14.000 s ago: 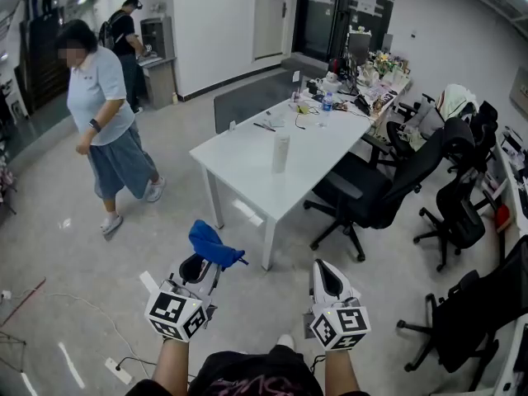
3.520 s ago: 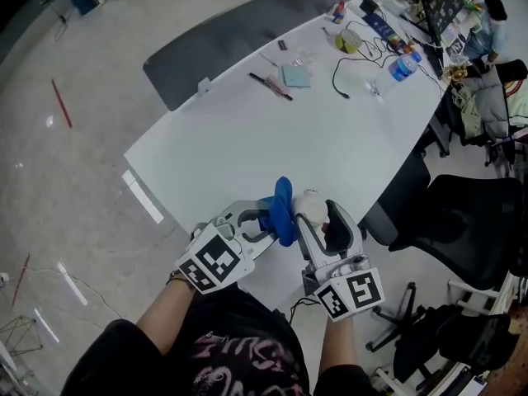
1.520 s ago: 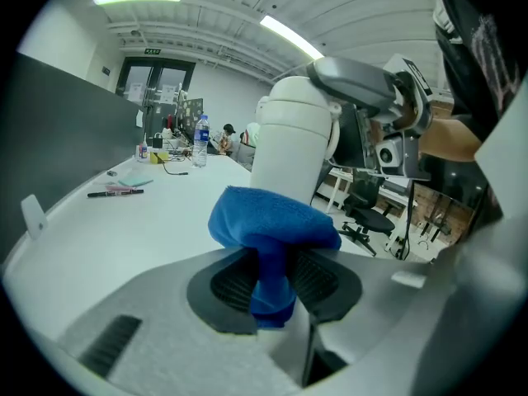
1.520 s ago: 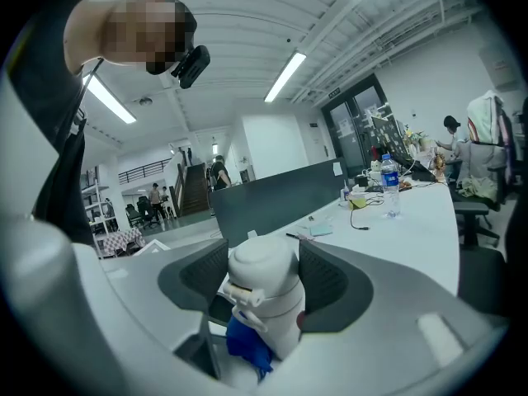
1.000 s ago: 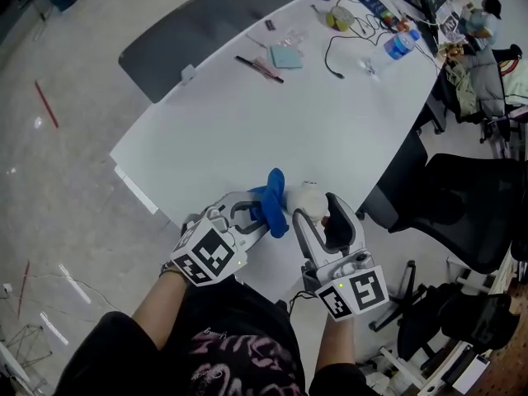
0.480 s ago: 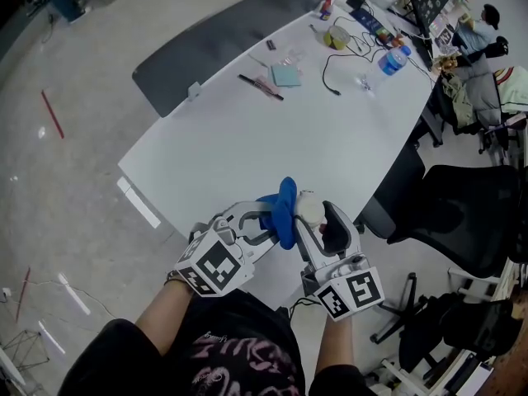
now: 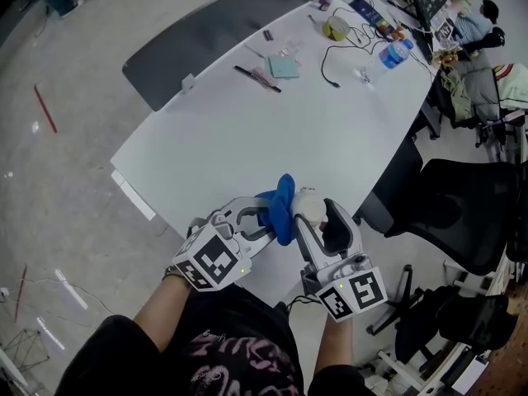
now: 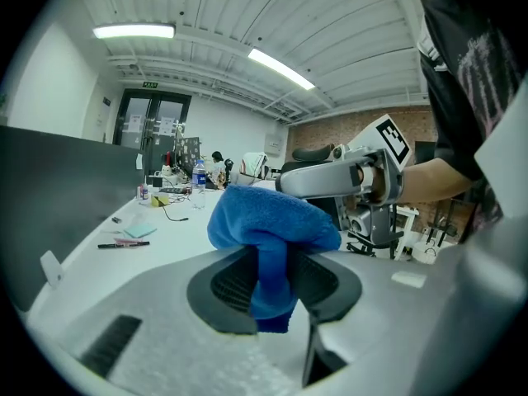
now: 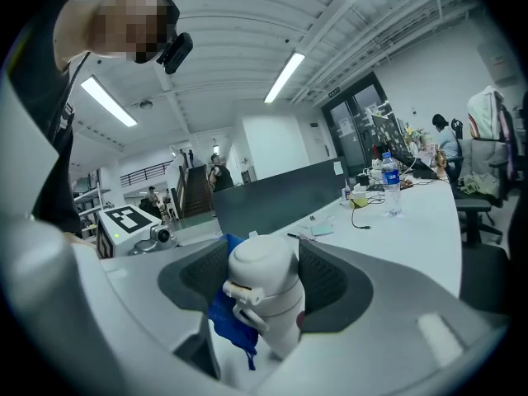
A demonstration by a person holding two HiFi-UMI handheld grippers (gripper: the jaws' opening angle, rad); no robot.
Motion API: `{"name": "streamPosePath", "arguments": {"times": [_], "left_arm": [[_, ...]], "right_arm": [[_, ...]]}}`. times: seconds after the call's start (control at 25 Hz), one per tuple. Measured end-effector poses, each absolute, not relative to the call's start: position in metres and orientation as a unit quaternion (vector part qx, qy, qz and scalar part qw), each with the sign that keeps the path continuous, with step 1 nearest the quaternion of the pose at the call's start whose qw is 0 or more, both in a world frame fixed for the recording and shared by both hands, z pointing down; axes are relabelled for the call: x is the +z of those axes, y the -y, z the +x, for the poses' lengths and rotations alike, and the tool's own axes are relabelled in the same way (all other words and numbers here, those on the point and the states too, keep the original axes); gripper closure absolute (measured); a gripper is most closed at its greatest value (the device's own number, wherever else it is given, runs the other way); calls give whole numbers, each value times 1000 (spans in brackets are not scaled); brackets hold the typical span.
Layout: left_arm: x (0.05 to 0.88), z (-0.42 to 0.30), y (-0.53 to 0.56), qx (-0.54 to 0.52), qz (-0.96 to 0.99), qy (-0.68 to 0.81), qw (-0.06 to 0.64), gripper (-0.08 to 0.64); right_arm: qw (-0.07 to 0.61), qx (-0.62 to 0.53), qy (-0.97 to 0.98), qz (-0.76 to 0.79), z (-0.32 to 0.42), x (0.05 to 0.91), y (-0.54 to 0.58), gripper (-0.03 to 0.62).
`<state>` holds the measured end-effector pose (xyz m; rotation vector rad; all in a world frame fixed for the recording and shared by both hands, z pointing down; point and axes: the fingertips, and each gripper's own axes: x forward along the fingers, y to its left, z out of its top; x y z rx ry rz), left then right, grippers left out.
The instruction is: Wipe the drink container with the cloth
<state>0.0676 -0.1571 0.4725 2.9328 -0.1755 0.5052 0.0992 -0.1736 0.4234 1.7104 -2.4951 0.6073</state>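
A white drink container (image 9: 266, 295) with a lidded top stands between the jaws of my right gripper (image 9: 266, 283), which is shut on it. In the head view the container (image 7: 308, 205) shows just past the right gripper (image 7: 318, 221), over the near edge of the white table (image 7: 272, 130). A blue cloth (image 8: 268, 238) is clamped in my left gripper (image 8: 268, 280). In the head view the cloth (image 7: 281, 208) in the left gripper (image 7: 266, 216) presses against the container's left side. The cloth (image 9: 228, 328) also shows beside the container in the right gripper view.
Far along the table lie a pen (image 7: 249, 73), a notepad (image 7: 284, 66), a cable (image 7: 332, 56) and a water bottle (image 7: 393, 54). A black office chair (image 7: 462, 213) stands right of the table. A dark mat (image 7: 206, 35) lies on the floor beyond it.
Since a second ago the left gripper has brought the cloth up against the container and slid it slightly along its side. The right gripper keeps hold of the container.
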Motion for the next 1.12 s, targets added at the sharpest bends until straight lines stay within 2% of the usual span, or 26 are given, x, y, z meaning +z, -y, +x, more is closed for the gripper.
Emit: {"name": "streamPosePath", "arguments": {"times": [1.12], "left_arm": [[576, 70, 164, 250, 958, 2, 142, 453]], "right_arm": [[30, 209, 797, 565, 99, 425, 179, 318]]}}
